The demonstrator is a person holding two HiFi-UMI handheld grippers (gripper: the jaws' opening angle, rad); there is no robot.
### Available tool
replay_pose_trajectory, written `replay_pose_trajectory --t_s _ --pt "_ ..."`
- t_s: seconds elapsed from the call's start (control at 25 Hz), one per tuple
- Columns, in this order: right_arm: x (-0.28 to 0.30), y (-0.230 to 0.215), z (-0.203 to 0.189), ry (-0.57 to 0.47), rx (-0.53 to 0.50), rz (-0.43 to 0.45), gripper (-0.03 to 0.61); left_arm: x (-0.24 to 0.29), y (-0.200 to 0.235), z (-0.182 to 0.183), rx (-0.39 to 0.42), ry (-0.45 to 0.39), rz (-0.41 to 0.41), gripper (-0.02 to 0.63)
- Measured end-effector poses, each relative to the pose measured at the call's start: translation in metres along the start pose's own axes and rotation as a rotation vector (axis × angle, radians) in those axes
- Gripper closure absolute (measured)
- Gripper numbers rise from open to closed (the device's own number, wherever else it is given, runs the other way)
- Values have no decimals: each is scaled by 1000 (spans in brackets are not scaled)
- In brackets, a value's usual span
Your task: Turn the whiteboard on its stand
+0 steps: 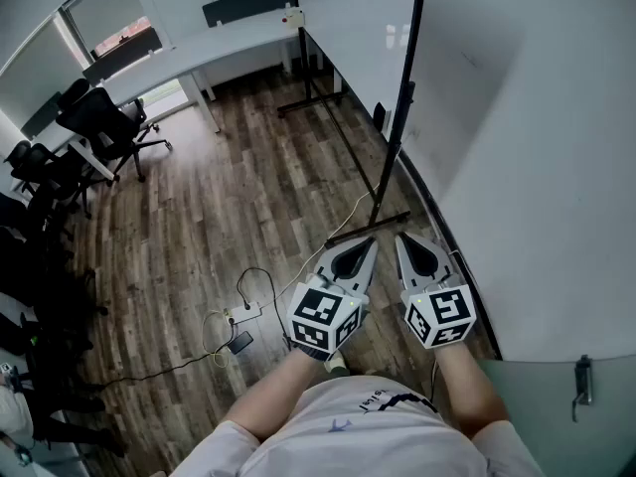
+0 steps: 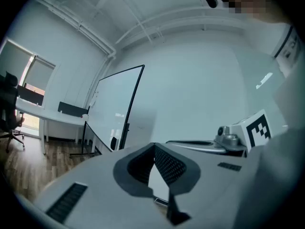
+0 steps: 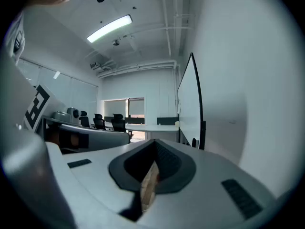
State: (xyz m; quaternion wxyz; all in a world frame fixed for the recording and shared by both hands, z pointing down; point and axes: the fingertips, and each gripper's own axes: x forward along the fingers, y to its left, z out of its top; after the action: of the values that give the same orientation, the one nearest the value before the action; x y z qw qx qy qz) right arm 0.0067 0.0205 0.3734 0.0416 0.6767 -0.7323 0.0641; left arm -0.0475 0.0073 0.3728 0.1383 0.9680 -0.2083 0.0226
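Tall white whiteboard in black frame: stands upright on black metal stand, ahead and slightly right, close along the plain white wall. Shows as a narrow panel edge-on in the right gripper view, at an angle in the left gripper view

Black foot bar of the stand: lies across the brown wood-plank floor, just beyond both gripper tips in the head view

Left gripper: jaws closed, tips together, nothing between them. Points toward the stand's near upright, not touching it

Right gripper: jaws closed as well, nothing held, just beside the left one. Both held low in front of the person's body, marker cubes toward the camera

White power strip with trailing cables: on floor to the left of the grippers

Long white desk and black office chairs: far side of room, well apart from the whiteboard
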Motion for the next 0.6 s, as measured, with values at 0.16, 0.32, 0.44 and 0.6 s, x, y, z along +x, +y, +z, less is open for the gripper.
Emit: replay_pose_trajectory --t_s 0.16,0.32,0.44,0.6 --pt "16 3 -4 -1 1 -9 568 4 16 -4 -1 8 -10 603" --pt "26 3 -6 1 1 -14 568 9 24 -5 0 16 -20 603" --pt "33 -1 -5 -9 15 -16 566 16 28 -6 5 24 -26 603" --pt "48 -16 -2 -48 65 -2 566 33 37 -7 7 32 -23 603"
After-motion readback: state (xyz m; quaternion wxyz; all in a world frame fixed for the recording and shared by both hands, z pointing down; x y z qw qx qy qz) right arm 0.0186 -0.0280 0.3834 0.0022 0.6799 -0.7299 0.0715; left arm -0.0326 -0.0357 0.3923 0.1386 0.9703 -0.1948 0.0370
